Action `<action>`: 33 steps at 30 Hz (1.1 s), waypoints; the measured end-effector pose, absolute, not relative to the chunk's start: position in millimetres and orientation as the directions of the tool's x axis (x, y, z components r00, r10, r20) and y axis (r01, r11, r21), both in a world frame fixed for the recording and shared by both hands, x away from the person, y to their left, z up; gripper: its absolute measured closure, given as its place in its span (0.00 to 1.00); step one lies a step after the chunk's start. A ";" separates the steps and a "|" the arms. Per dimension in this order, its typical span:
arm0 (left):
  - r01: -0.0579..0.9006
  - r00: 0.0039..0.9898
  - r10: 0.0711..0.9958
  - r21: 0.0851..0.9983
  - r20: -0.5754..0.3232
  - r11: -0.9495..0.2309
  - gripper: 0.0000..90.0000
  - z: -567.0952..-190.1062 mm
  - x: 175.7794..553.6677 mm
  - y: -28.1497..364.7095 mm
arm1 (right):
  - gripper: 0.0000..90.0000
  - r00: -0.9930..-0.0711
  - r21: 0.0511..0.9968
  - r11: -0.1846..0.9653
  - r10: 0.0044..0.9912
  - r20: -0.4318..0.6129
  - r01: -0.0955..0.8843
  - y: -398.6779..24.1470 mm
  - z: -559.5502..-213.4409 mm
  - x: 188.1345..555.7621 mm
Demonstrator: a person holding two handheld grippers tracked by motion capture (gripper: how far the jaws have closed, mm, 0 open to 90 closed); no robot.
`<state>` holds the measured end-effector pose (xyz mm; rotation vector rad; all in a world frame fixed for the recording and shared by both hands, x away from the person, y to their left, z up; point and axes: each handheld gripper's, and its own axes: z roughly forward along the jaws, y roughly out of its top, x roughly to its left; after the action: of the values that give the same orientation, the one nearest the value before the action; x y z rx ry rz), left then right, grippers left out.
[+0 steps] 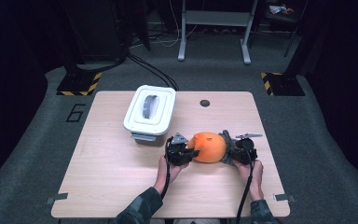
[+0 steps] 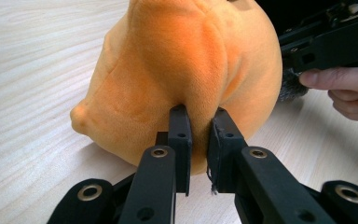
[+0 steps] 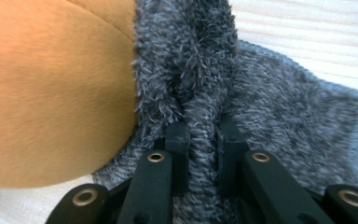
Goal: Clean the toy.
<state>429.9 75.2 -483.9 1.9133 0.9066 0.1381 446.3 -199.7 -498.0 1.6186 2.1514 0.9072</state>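
Orange plush toy (image 1: 208, 147) lies on the wooden surface (image 1: 112, 177), a little right of centre and toward the near edge, held from both sides. Left gripper (image 1: 186, 153) sits at the toy's 9 o'clock; in the left gripper view its fingers (image 2: 181, 135) are clamped on a pinched fold of the orange plush, with only a thin ridge of fabric between them. Right gripper (image 1: 235, 151) sits at the toy's 3 o'clock; in the right gripper view its fingers (image 3: 178, 140) are closed on a bunched fold of grey fuzzy cloth (image 3: 279, 112) that lies against the toy's side and spreads onto the surface. A white lidded container (image 1: 150, 111) with a grey handle stands at the toy's 10 o'clock, well apart from it. Both hands enter from 6 o'clock.
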 end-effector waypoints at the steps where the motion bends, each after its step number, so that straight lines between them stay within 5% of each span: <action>1: 0.531 0.714 0.644 0.813 -0.275 -0.241 0.90 -483.5 430.0 75.0 | 0.88 -0.318 0.638 0.162 0.938 0.137 0.753 -199.8 -497.0 446.2; 11: 0.525 0.706 0.657 0.818 -0.265 -0.234 0.89 -479.5 429.8 75.9 | 0.88 -0.338 0.737 0.124 0.929 0.148 0.664 -213.7 -450.1 422.4; 22: 0.523 0.708 0.658 0.817 -0.256 -0.244 0.88 -475.7 431.2 72.0 | 0.88 -0.533 0.818 0.187 0.830 0.164 0.543 -171.4 -398.1 401.8; 33: 0.513 0.715 0.659 0.816 -0.235 -0.265 0.89 -476.0 431.3 68.0 | 0.88 -0.541 0.760 0.329 0.841 0.035 0.560 -126.7 -422.4 420.9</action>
<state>431.3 68.0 -476.0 1.9317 0.9024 0.1854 420.9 -126.7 -422.4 1.2426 2.2334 1.0567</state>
